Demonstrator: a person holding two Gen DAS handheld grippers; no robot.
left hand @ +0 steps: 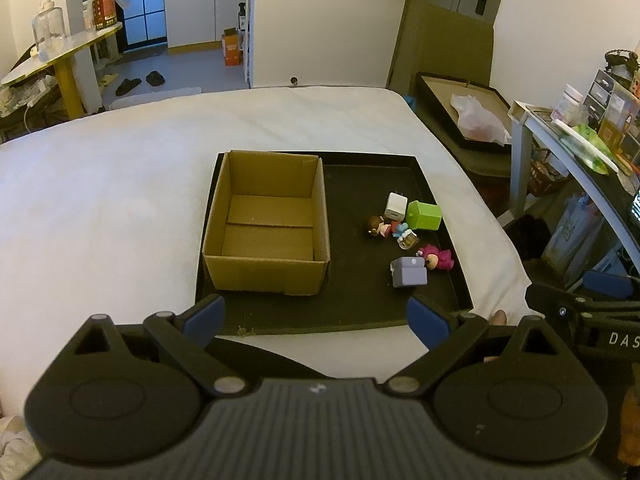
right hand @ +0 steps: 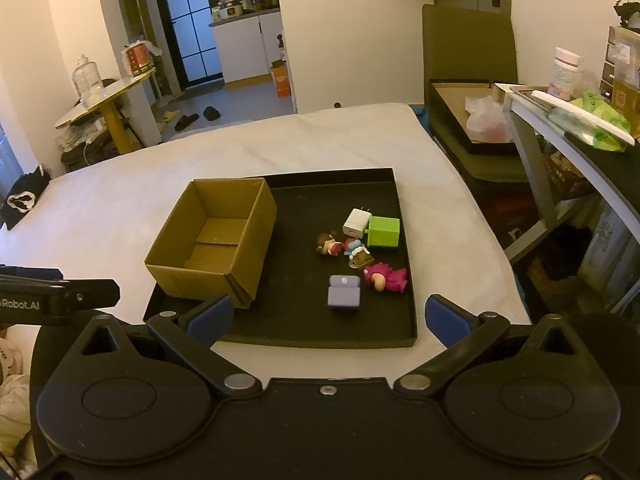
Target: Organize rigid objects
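Observation:
A black tray (left hand: 352,312) (right hand: 280,336) lies on a white bed. An open empty cardboard box (left hand: 266,222) (right hand: 212,238) stands on its left half. On its right half lie a white charger (left hand: 395,206) (right hand: 355,222), a green block (left hand: 424,216) (right hand: 383,232), a small doll figure (left hand: 378,226) (right hand: 329,244), a small jar figure (left hand: 408,238) (right hand: 360,258), a magenta toy (left hand: 436,257) (right hand: 386,276) and a lilac toy sofa (left hand: 409,272) (right hand: 344,296). My left gripper (left hand: 316,320) and right gripper (right hand: 328,320) are open and empty, held before the tray's near edge.
The bed (left hand: 100,184) spreads left and behind the tray. A cluttered desk (left hand: 580,144) and a dark box with a plastic bag (left hand: 468,116) stand at the right. A yellow round table (left hand: 60,56) stands at the far left.

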